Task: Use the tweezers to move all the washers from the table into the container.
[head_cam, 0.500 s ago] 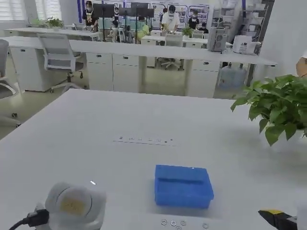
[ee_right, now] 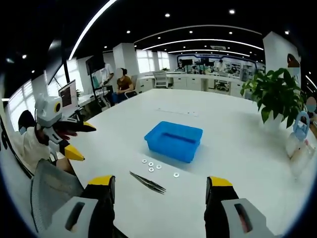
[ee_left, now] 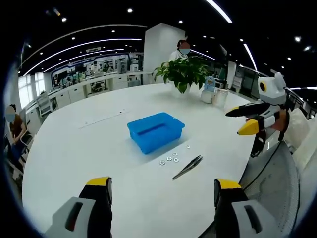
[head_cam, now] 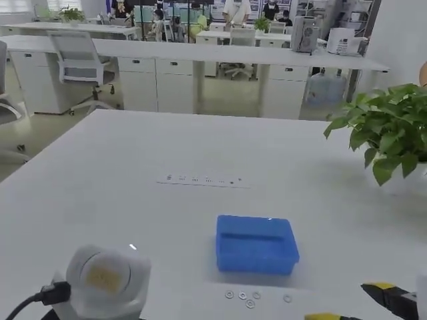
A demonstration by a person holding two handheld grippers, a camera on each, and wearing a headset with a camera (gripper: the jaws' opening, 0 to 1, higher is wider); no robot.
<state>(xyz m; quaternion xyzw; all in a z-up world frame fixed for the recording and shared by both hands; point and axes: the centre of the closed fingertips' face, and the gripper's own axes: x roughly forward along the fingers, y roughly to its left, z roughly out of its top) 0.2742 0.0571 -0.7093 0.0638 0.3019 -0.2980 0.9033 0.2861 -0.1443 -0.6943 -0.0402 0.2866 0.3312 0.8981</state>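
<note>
My left gripper (ee_left: pixel 162 183) and right gripper (ee_right: pixel 159 181) hang released, empty; tweezers (ee_left: pixel 187 167) lie flat beside washers (ee_left: pixel 169 158); I judge a clumsy pinch could scatter them.

White table (head_cam: pixel 120 173) carried a blue container (head_cam: pixel 256 244) toward the near side. Five loose washers (head_cam: pixel 243 295) lay just in front of it, tweezers (ee_left: pixel 187 167) flat beside them. Potted plant (head_cam: pixel 390 130) stood at right, inset strip (head_cam: pixel 203 179) mid-table.
</note>
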